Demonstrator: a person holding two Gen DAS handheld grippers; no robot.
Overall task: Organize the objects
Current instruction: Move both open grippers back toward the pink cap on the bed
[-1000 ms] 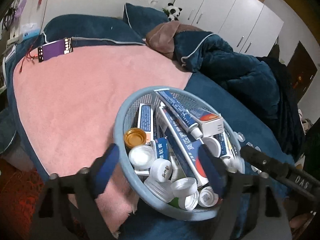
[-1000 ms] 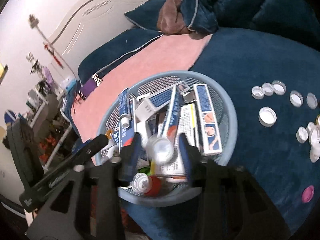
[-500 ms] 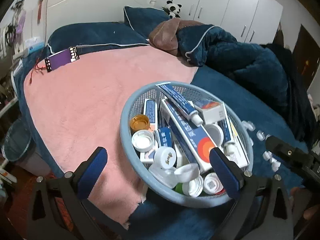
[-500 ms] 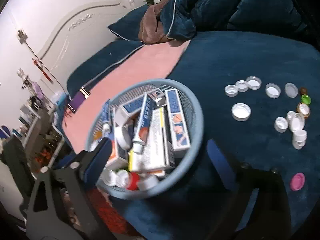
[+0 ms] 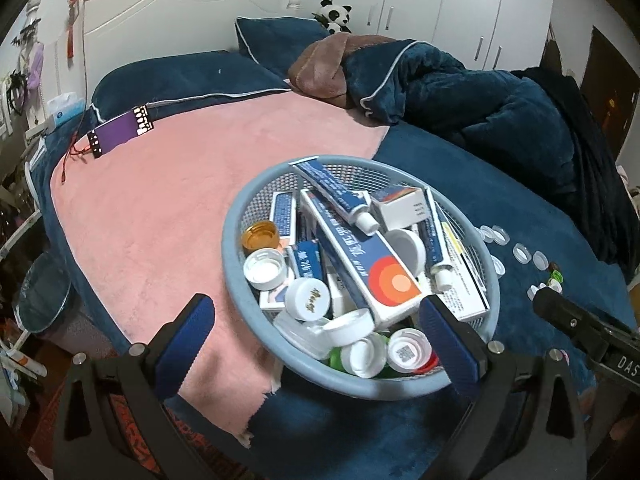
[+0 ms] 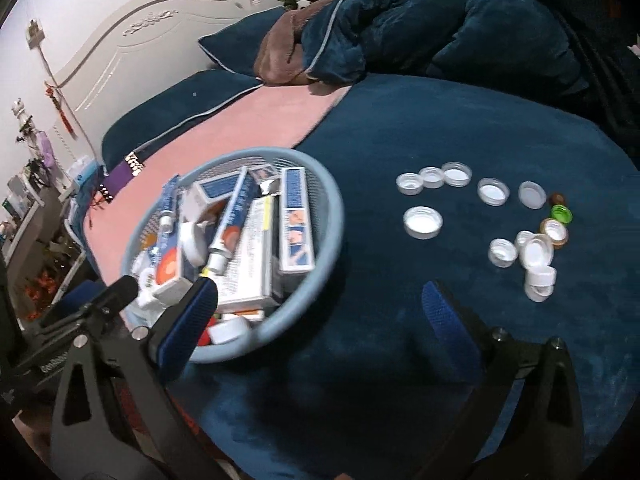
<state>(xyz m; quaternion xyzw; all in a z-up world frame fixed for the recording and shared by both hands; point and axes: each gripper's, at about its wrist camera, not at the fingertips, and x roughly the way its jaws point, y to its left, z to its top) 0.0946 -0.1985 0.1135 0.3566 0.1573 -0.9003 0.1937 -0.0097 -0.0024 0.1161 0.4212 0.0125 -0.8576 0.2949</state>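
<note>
A: Blue basket [image 5: 240,280] is sitting near, full; both grippers [image 5: 316,320] [image 6: 320,304] have just been opening, now released and empty.

B: Then the caps [image 6: 423,222] lying right are waiting next.

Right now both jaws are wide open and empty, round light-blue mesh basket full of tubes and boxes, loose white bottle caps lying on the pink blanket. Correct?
One error: the loose white bottle caps lie on the dark-blue plush blanket, not the pink blanket, as the right wrist view shows. The rest holds: both jaws wide open and empty, round light-blue mesh basket full of tubes and boxes.
</note>
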